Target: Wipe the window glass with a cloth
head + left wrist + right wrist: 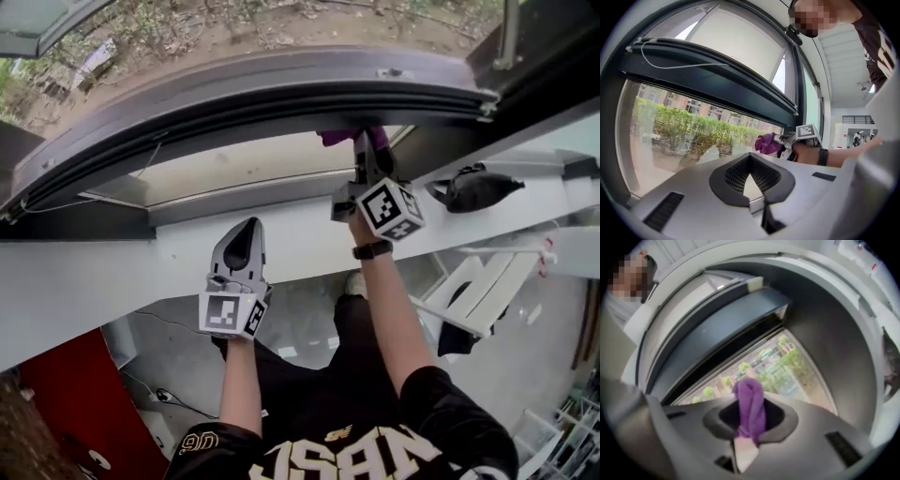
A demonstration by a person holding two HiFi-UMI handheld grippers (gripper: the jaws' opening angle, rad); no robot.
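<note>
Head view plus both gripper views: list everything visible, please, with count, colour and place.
Window glass: one pane, clear, inside the dark frame.
Cloth: one, purple, clamped in the right gripper, at the glass's right end.
Sill: one, white, below the window.
Dark object: one, black, on the sill at right.
Watch: one, black, right wrist.
Left gripper: one, grey, shut and empty, over the sill.
Right gripper: one, grey, shut on the cloth.

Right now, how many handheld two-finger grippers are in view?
2. The grey left gripper, fingers shut on nothing, hovers at the white window sill. The grey right gripper holds a crumpled purple cloth up at the window glass. None seems hidden.
</note>
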